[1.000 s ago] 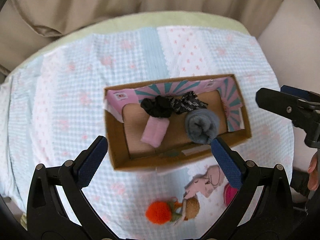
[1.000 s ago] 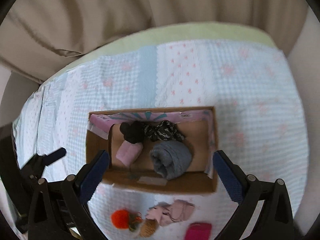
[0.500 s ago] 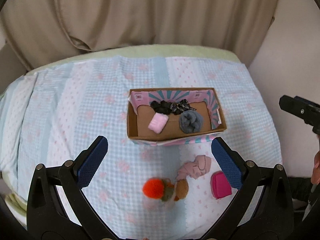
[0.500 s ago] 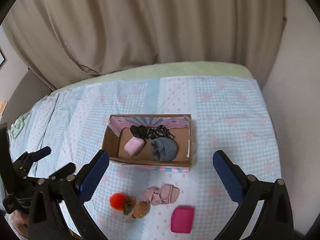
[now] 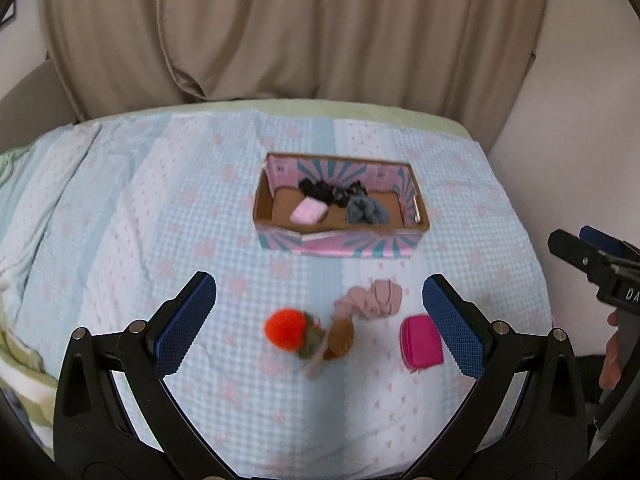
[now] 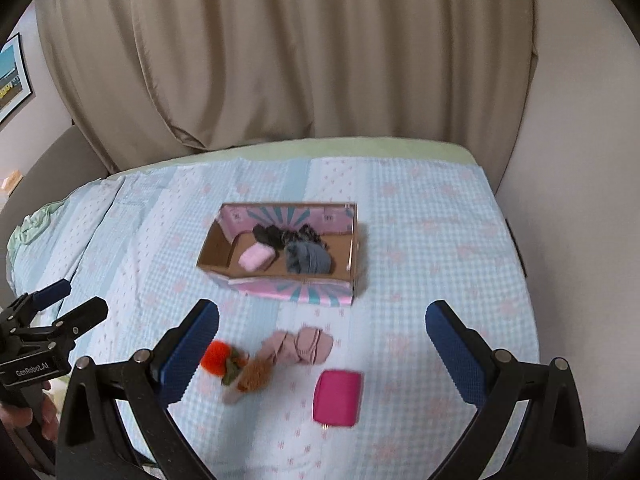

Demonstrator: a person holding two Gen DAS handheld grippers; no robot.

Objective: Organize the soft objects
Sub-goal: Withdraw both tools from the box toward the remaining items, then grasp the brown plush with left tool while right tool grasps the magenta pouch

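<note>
Beige curtain behind, checked blue quilt point(image 6: 420, 240) below. Both grippers — left gripper point(image 5: 320, 320), right gripper point(image 6: 322, 348) — spread wide, holding nothing. Next, probably: drop squarely over the magenta pouch point(image 6: 338, 398), pinch mid-body, lift into the far cardboard box point(image 6: 288, 284).

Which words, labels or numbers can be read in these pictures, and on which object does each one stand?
"GenRobot.AI": white letters on the black body of the left gripper, seen in the right wrist view.
"DA", cut off by the frame edge: on the right gripper, left wrist view.
Small labels inside the cardboard box: too blurred to read.
</note>
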